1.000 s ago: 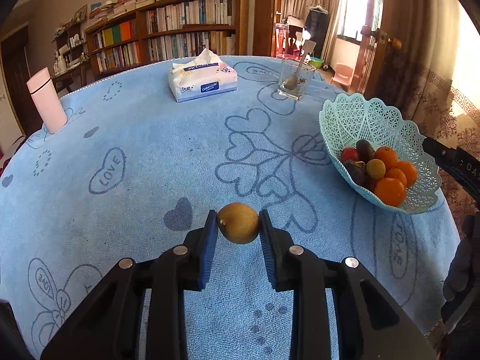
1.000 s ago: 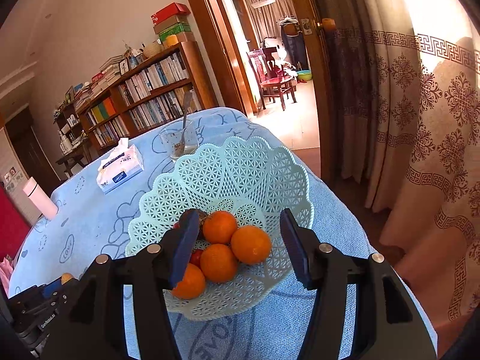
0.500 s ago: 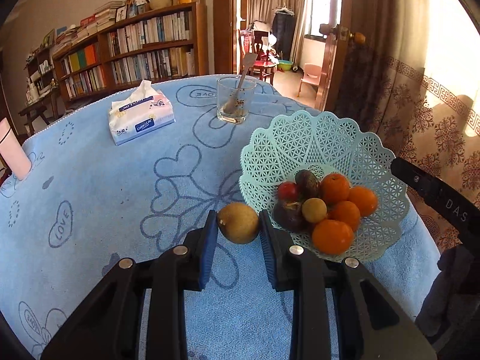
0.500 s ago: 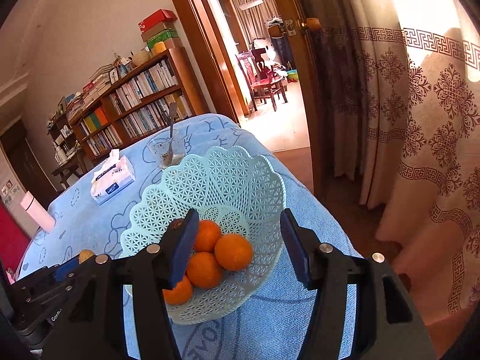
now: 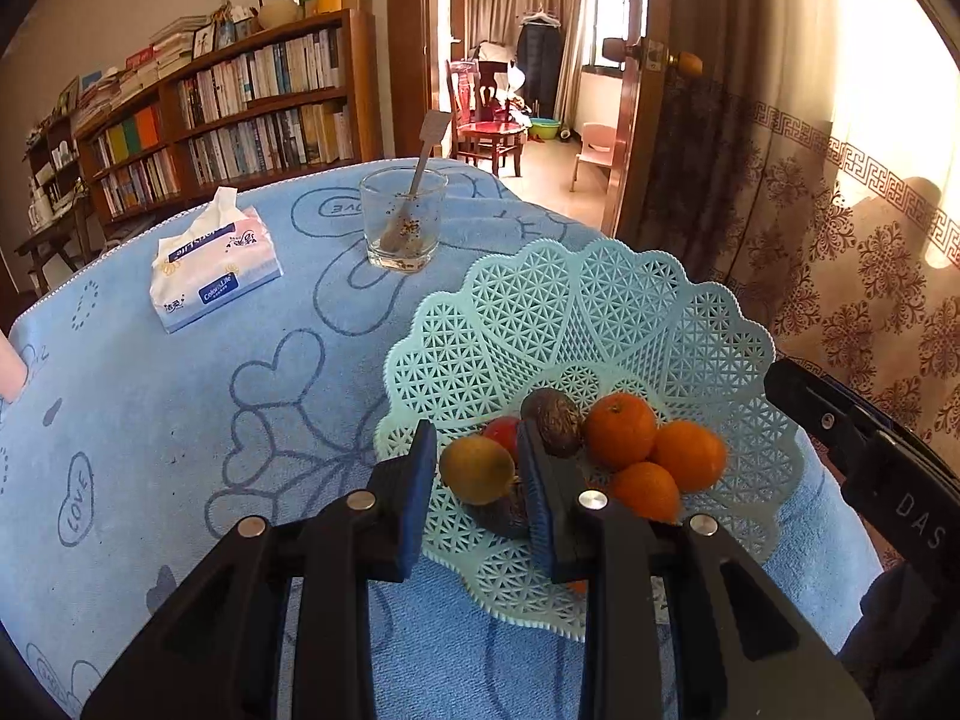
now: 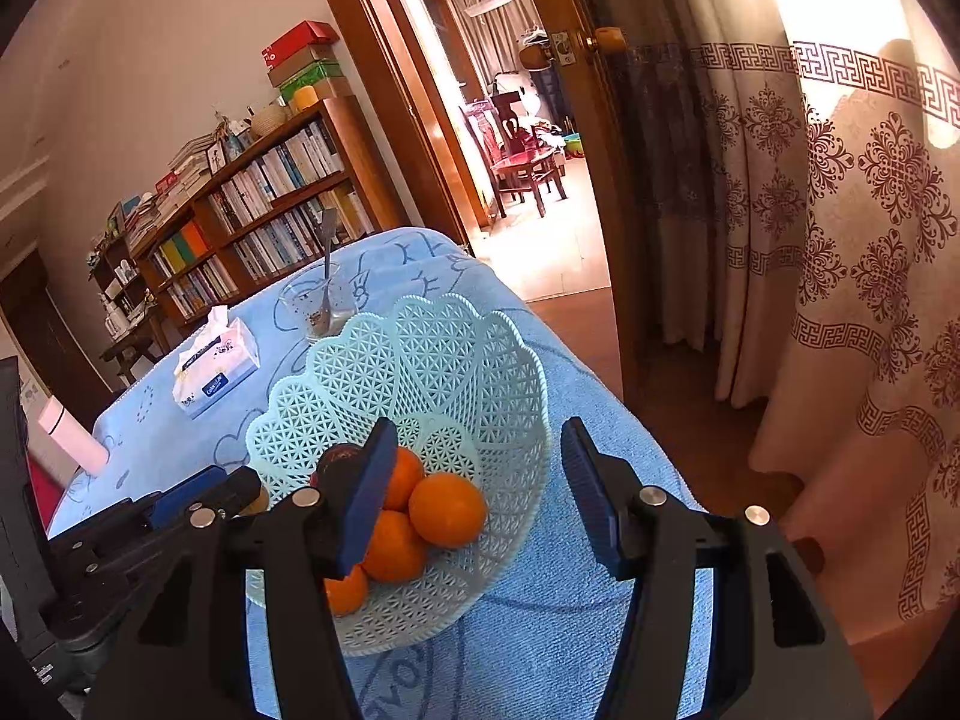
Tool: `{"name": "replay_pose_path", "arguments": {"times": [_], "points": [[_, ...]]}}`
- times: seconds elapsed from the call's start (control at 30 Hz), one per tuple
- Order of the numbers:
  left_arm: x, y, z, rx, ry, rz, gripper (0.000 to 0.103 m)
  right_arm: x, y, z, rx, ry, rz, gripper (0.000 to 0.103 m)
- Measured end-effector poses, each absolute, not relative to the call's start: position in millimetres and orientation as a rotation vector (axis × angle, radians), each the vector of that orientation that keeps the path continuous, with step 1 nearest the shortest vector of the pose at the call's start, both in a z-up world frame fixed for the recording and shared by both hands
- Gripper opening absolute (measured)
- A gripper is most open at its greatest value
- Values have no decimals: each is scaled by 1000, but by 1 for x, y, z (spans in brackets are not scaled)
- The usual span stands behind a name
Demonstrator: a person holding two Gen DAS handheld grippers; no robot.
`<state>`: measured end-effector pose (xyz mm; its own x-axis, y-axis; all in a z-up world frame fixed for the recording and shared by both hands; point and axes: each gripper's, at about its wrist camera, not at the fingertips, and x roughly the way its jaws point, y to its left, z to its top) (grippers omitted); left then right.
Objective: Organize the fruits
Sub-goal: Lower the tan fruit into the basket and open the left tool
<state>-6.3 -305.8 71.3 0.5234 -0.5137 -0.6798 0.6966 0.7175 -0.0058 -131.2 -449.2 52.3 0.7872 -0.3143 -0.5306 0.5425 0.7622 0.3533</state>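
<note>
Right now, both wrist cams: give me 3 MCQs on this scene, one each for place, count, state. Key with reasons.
1. Where does the glass with the spoon stand?
A. inside the basket
B. on the blue cloth beyond the basket
C. on the bookshelf

2. How many oranges show in the left wrist view?
A. one
B. three
C. six

3. What is the left gripper doing?
A. open and empty
B. shut on a tissue pack
C. shut on a yellow-brown fruit above the basket

Key:
1 B: the glass sits on the blue cloth past the far rim of the basket.
2 B: three oranges cluster in the basket.
3 C: both pads press the yellow-brown fruit over the basket's near side; the right gripper is open with nothing in it.
</note>
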Motion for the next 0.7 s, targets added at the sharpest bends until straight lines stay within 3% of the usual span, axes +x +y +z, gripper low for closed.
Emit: {"name": "replay_pose_path", "arguments": {"times": [0.37, 0.4, 0.47, 0.5, 0.53, 0.6, 0.63, 0.7], "points": [[-5, -325, 70, 296, 702, -768, 30, -131, -451, 51, 522, 467, -490, 59], [-5, -325, 70, 295, 701, -766, 34, -132, -452, 51, 523, 466, -492, 59], [-6, -322, 71, 290, 692, -758, 63, -132, -453, 51, 527, 463, -497, 62], [-7, -320, 71, 290, 679, -752, 64, -133, -453, 51, 531, 460, -502, 73], [-8, -319, 72, 296, 671, -747, 64, -135, -454, 51, 532, 454, -510, 77], [-8, -316, 72, 300, 672, -744, 69, -136, -453, 52, 529, 451, -515, 78], [-8, -314, 73, 299, 670, -739, 78, -136, -453, 52, 530, 451, -513, 79], [-10, -310, 75, 304, 651, -722, 87, -137, -453, 53, 531, 451, -513, 87]]}}
